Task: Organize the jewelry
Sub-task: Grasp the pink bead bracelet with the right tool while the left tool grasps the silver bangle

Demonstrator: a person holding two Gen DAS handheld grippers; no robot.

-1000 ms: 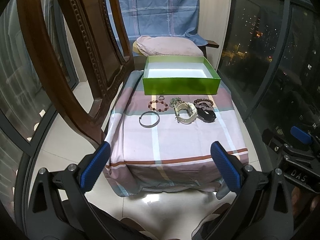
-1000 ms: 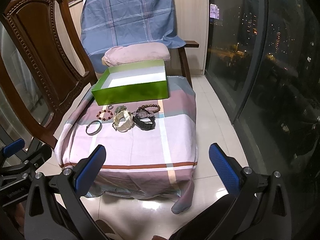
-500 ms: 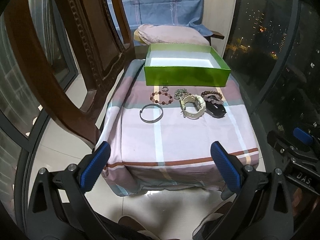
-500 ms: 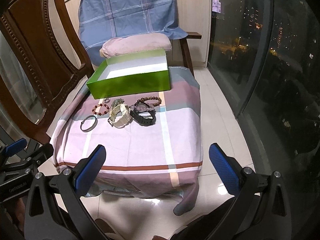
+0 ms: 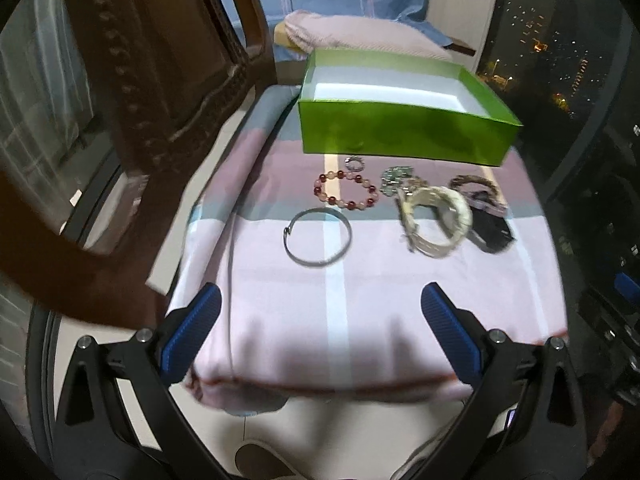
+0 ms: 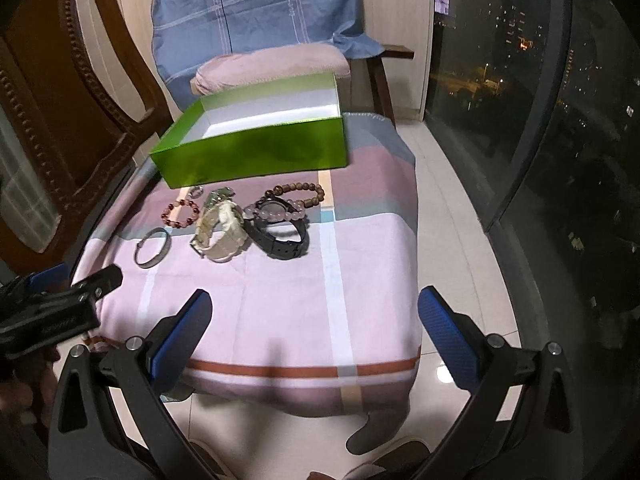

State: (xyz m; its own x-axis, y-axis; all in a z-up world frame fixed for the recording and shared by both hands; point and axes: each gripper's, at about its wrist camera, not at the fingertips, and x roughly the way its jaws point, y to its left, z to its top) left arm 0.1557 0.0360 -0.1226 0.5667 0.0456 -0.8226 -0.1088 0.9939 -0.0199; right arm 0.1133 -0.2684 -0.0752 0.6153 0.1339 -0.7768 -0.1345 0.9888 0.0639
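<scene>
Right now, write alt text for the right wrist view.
An open claw hangs over a cloth-covered table where bracelets and two watches, cream and black, lie before an open green box. The other claw shows at left.

Green box (image 6: 256, 156): open, white inside, nothing visible in it, at far end of checked cloth.
Silver bangle (image 5: 319, 237): flat, nearest the front left.
Red-and-pink bead bracelet (image 5: 346, 191): flat, behind the bangle.
Small ring (image 5: 355, 163): just before box wall.
Green-stone piece (image 6: 218, 196): beside ring, touching cream watch.
Cream watch (image 6: 221, 232): strap looped, on edge.
Black watch (image 6: 280, 232): right of cream one, pale pink bead bracelet (image 6: 276, 213) draped over it.
Brown bead bracelet (image 6: 304, 194): behind.
</scene>
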